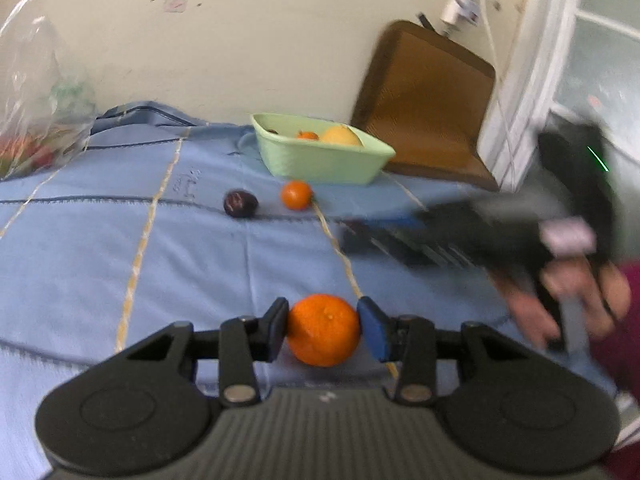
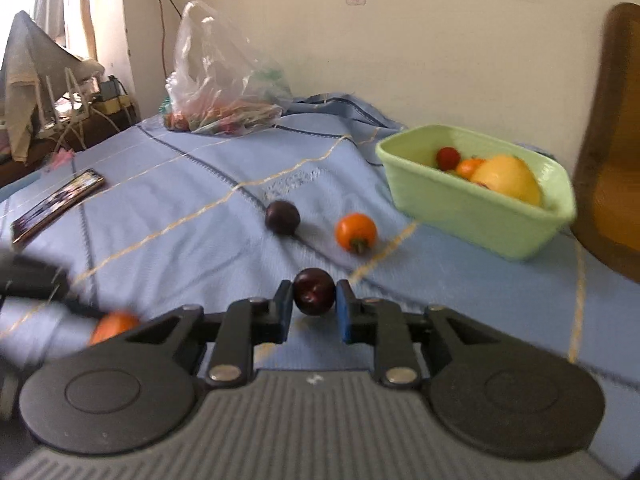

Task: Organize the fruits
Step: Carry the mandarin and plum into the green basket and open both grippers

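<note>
My left gripper (image 1: 323, 330) is shut on an orange mandarin (image 1: 323, 330) just above the blue cloth. My right gripper (image 2: 314, 306) is shut on a dark plum (image 2: 314, 291) held above the cloth; it shows blurred at the right of the left wrist view (image 1: 480, 236). A second dark plum (image 2: 282, 217) and a small orange fruit with a stem (image 2: 355, 232) lie on the cloth in front of the light green basket (image 2: 460, 208). The basket holds a yellow fruit (image 2: 506, 178), an orange one and a red one. The left gripper with its mandarin shows blurred at lower left (image 2: 114, 326).
A clear plastic bag (image 2: 220, 80) with produce stands at the back by the wall. A phone (image 2: 56, 204) lies on the cloth at left. A brown chair (image 1: 428, 100) stands right of the basket. The blue cloth (image 1: 120, 240) covers the table.
</note>
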